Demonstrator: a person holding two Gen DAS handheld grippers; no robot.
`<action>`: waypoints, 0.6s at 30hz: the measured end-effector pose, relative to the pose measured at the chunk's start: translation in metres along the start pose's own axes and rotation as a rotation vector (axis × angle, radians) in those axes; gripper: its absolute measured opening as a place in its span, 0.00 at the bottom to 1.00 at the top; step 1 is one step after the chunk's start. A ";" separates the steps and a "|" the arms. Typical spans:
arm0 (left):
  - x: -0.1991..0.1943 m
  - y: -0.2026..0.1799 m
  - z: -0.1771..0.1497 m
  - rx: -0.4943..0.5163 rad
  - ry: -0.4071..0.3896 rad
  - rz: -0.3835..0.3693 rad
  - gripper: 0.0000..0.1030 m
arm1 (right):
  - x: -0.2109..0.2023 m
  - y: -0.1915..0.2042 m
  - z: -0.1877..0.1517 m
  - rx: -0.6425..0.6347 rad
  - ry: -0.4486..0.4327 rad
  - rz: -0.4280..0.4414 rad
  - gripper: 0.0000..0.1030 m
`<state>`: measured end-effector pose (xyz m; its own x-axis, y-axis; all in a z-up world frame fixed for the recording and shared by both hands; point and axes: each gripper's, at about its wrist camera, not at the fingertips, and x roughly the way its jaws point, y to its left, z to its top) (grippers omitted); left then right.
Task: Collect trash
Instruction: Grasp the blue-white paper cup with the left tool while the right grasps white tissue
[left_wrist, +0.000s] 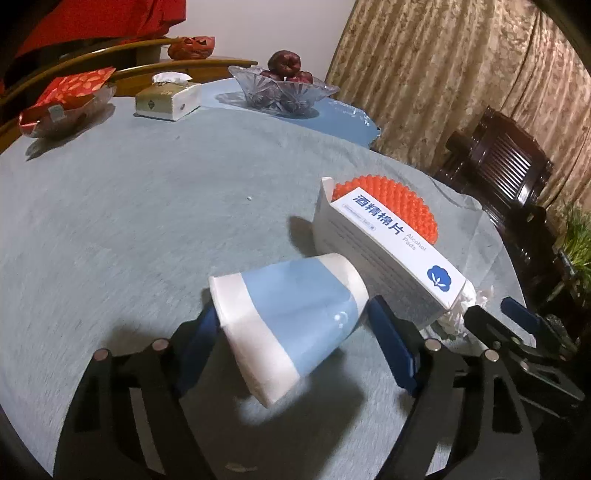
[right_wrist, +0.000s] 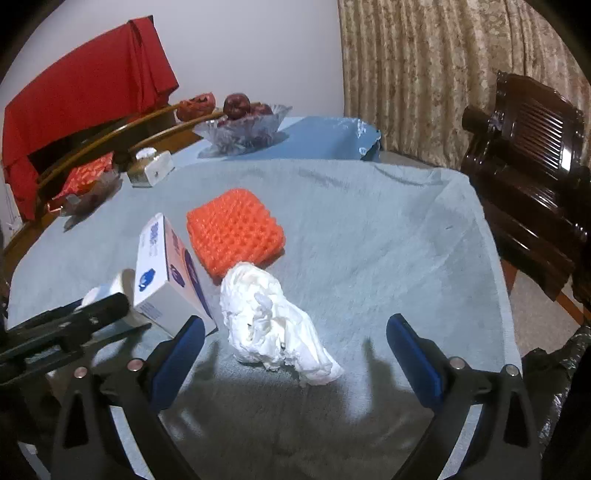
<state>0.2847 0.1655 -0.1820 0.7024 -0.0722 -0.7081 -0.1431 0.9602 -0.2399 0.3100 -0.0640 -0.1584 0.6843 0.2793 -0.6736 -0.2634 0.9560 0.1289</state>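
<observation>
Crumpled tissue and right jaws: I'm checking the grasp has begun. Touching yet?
Apart. The right wrist view shows the crumpled tissue lying between the open right gripper, cloth visible on both sides.

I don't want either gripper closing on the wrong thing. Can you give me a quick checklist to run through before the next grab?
1. Paper cup between the left gripper fingers: ok, lying on its side.
2. Left pads pressing on the cup: cannot tell.
3. Crumpled tissue in front of the open right gripper: ok, pads well apart from it.
4. Alcohol pads box clear of the left fingers: not ok, right beside the cup.
5. Orange foam net clear of both grippers: ok, behind the box.
</observation>
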 end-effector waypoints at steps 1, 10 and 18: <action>-0.002 0.002 -0.001 -0.005 -0.004 -0.004 0.74 | 0.002 0.001 0.000 -0.002 0.011 -0.001 0.93; -0.003 0.010 -0.007 -0.028 0.019 -0.057 0.29 | 0.024 0.008 -0.002 -0.011 0.125 0.049 0.59; -0.004 0.012 -0.010 -0.035 0.024 -0.060 0.21 | 0.021 0.005 -0.004 0.001 0.115 0.052 0.55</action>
<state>0.2733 0.1746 -0.1892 0.6937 -0.1361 -0.7073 -0.1262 0.9438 -0.3054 0.3197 -0.0536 -0.1748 0.5868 0.3169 -0.7452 -0.2961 0.9405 0.1667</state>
